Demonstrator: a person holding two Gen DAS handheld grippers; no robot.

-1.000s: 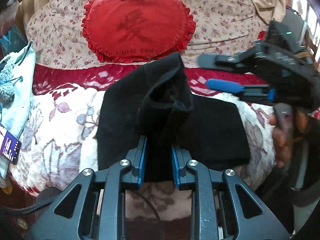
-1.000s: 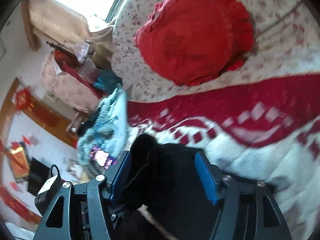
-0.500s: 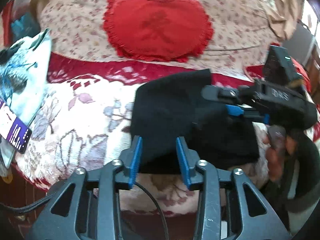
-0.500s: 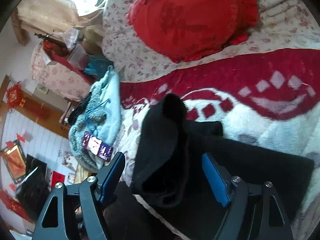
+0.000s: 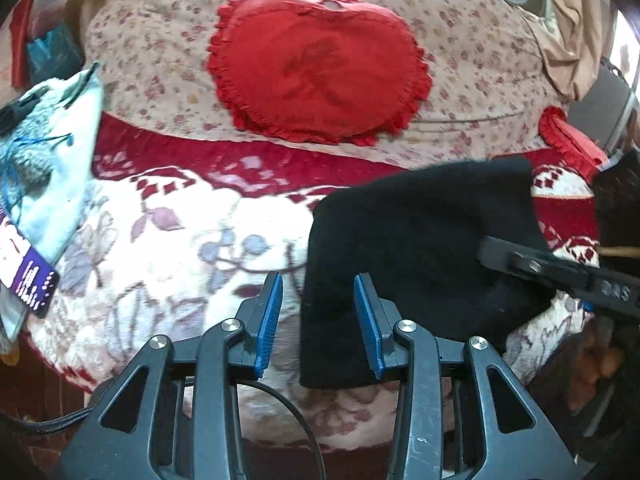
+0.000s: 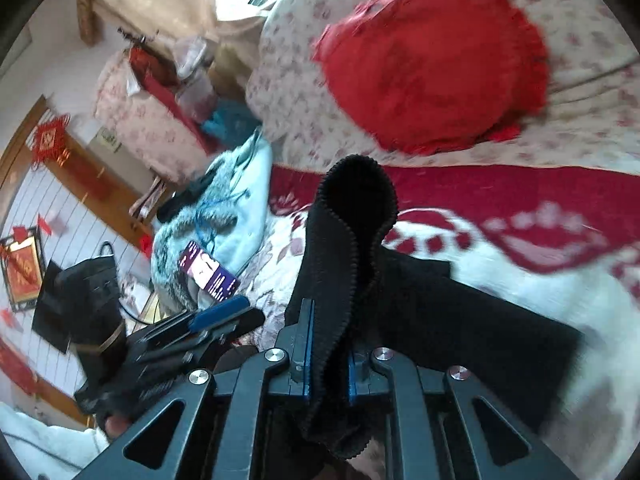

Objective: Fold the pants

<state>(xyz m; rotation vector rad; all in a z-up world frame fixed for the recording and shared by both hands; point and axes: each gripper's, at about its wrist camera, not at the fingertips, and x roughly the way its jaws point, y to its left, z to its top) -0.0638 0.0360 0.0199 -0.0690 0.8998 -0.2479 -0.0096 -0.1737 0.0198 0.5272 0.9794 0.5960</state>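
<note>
While the right gripper (image 6: 326, 354) pinches a raised fold, the black pants (image 5: 420, 248) lie on the floral blanket (image 5: 180, 248).
Left gripper (image 5: 318, 320): fingers spread wide, empty, straddling the pants' near-left edge w/o clamping. Pants: folded flat, dark knit; ribbed hem curls upward btwn the right pads.

The left wrist view looks low and close across the bed's blanket (image 5: 168, 248) toward the red cushion (image 5: 320, 68). The right wrist view is rolled sideways – it faces the same cushion (image 6: 432, 68) and blanket (image 6: 520, 280), plus the room beyond.
</note>
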